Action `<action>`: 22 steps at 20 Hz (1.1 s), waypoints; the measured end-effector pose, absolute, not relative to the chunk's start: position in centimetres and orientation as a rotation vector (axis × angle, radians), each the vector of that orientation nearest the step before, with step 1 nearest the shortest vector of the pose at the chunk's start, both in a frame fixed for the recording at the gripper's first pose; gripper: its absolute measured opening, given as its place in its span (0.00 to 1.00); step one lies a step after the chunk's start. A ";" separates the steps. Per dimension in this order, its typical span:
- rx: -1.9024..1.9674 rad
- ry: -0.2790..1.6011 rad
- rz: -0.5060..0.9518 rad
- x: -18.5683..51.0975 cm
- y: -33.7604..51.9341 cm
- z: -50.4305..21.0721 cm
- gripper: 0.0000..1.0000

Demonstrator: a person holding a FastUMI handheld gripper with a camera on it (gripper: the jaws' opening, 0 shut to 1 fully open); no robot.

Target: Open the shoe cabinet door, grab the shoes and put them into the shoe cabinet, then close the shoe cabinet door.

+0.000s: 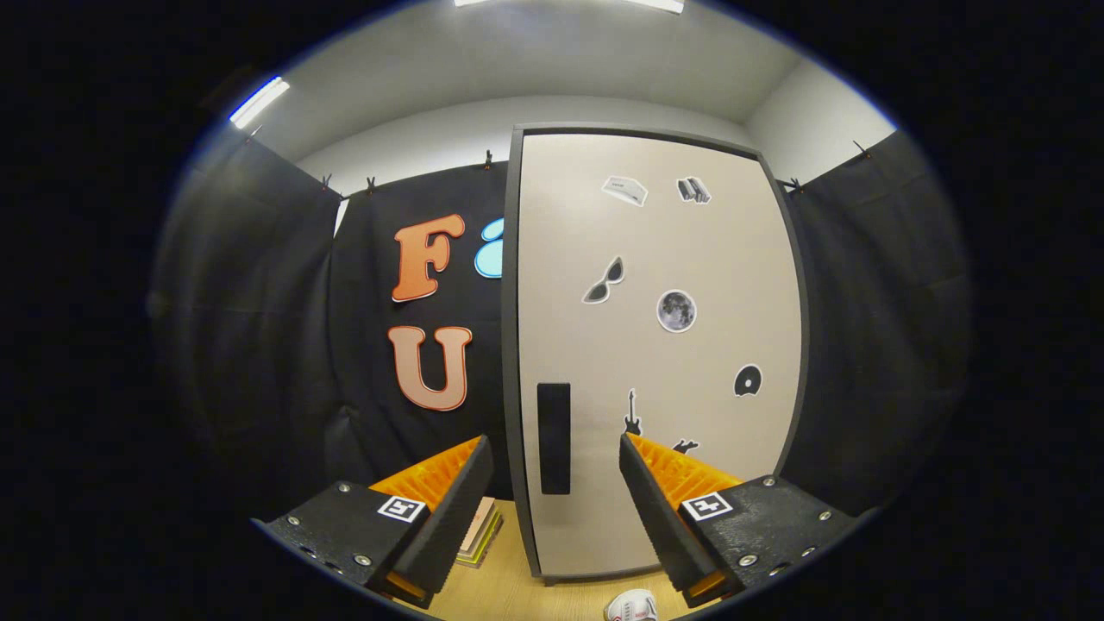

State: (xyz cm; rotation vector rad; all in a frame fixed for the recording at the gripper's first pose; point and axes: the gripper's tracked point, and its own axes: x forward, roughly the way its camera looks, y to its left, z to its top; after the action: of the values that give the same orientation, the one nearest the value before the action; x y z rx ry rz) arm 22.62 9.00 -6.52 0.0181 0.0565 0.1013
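The shoe cabinet (655, 345) stands straight ahead, a tall beige door in a dark frame, shut. Several small stickers dot the door. A black vertical handle (554, 437) sits near the door's left edge, low down. My gripper (556, 453) is open, its fingers spread to either side of the handle and still short of it, nothing between them. A white shoe (632, 606) with red marks lies on the wooden floor just below the right finger, partly cut off.
A small stack of flat books or boards (481, 532) lies on the wooden floor (509, 586) behind the left finger, left of the cabinet. Black cloth walls close in on both sides and behind the cabinet.
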 end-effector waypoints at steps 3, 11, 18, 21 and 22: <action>0.017 0.066 0.113 25.1 9.7 -7.7 0.92; 0.016 0.098 0.104 31.3 9.9 -10.9 0.88; 0.027 0.112 0.074 33.2 9.9 -12.1 0.68; 0.036 0.141 0.086 33.0 10.5 -12.7 0.54; 0.042 0.158 0.085 32.8 10.6 -13.1 0.45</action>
State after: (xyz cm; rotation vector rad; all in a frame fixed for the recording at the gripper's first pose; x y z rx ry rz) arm 32.82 10.61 -13.07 0.0423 0.1578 0.0855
